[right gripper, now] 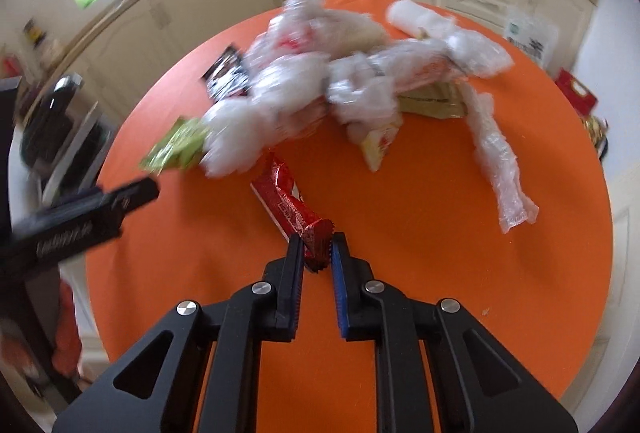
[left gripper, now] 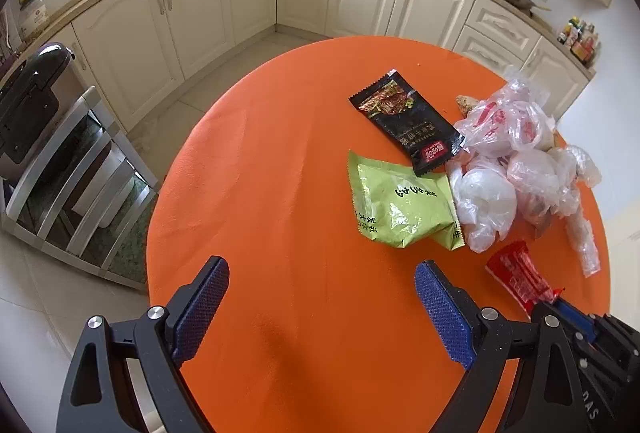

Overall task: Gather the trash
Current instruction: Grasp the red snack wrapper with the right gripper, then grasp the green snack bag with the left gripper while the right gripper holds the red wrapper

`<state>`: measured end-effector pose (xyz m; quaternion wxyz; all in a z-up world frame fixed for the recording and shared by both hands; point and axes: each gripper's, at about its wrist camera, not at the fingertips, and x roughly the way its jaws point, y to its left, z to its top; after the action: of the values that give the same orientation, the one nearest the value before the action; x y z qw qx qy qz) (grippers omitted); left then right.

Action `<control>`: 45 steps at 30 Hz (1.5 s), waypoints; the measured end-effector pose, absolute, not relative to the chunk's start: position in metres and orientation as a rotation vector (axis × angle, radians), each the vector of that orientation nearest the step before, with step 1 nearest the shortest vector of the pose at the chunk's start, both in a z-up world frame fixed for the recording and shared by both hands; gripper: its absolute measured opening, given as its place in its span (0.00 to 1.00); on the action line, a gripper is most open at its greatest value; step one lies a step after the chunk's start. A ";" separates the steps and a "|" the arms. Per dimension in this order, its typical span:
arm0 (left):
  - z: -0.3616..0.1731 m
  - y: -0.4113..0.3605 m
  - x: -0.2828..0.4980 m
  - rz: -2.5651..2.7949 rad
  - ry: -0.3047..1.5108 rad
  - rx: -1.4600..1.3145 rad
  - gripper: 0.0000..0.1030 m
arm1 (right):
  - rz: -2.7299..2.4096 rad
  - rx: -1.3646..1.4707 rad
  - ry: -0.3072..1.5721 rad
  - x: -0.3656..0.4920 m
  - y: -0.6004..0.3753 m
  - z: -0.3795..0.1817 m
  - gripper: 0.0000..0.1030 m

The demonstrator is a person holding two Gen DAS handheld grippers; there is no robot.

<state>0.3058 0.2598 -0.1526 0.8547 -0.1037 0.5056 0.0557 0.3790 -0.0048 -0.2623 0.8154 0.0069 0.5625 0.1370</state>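
Trash lies on a round orange table. A green snack bag, a black sauce packet and a heap of crumpled clear plastic bags sit at the right. My left gripper is open and empty over bare table, short of the green bag. My right gripper is shut on the near end of a red wrapper, which also shows in the left wrist view. The right wrist view is blurred; the plastic heap lies beyond the wrapper.
Cream kitchen cabinets line the far walls. A metal rack with an appliance stands left of the table. A long clear plastic sleeve lies at the right. The left gripper's body shows at the left of the right wrist view.
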 end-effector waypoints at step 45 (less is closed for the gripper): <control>-0.176 0.245 0.350 -0.072 1.056 -0.324 0.88 | 0.268 0.001 1.116 0.402 -0.027 -0.251 0.15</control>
<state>0.3503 0.2452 -0.1759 0.8508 -0.1539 0.5013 -0.0342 0.4017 -0.0270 -0.2511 0.8398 0.0005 0.5278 0.1267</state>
